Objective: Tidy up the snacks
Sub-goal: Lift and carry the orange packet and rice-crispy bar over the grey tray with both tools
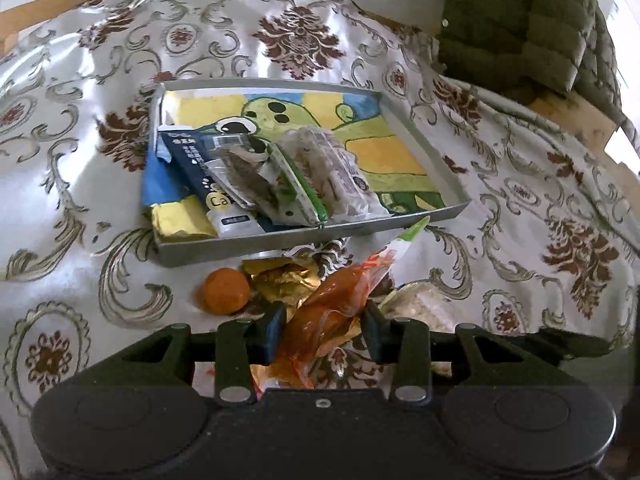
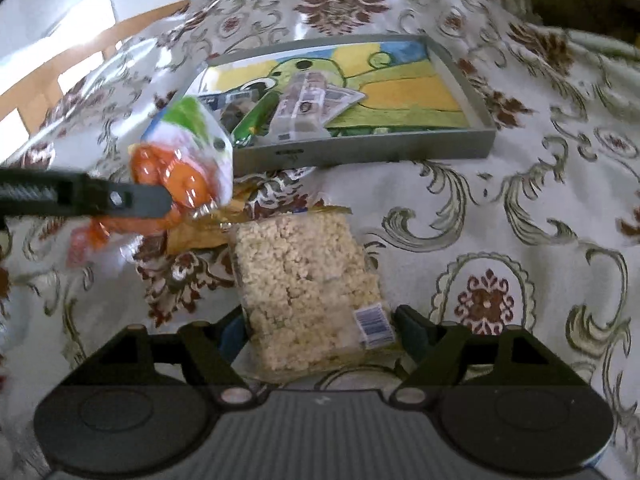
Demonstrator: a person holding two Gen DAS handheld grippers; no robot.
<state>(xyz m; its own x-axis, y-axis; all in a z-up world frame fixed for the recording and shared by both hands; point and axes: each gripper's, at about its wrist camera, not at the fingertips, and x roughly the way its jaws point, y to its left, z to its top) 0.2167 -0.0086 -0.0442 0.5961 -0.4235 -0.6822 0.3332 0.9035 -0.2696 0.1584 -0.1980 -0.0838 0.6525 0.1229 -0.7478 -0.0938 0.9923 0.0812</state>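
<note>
A patterned tablecloth (image 1: 520, 168) covers the table, and on it sits the grey tray (image 2: 360, 152), the landmark here. Several packets already lie inside the tray at its left end; its right half is bare. Just in front of the tray, the rice-crisp pack (image 2: 308, 280) lies flat between the fingers of the right gripper (image 2: 316, 332), which stand wide apart around it, apparently not yet squeezing. The left gripper (image 1: 324, 332) is clamped on the orange sachet (image 1: 332, 312), raised near the tray's front wall. A gold wrapper (image 1: 284, 280) and a small orange ball (image 1: 224, 290) remain outside the tray, so roughly half appears left.

daylight, glare on tablecloth (image 1: 280, 20) | fisheye edges (soft blur)
</note>
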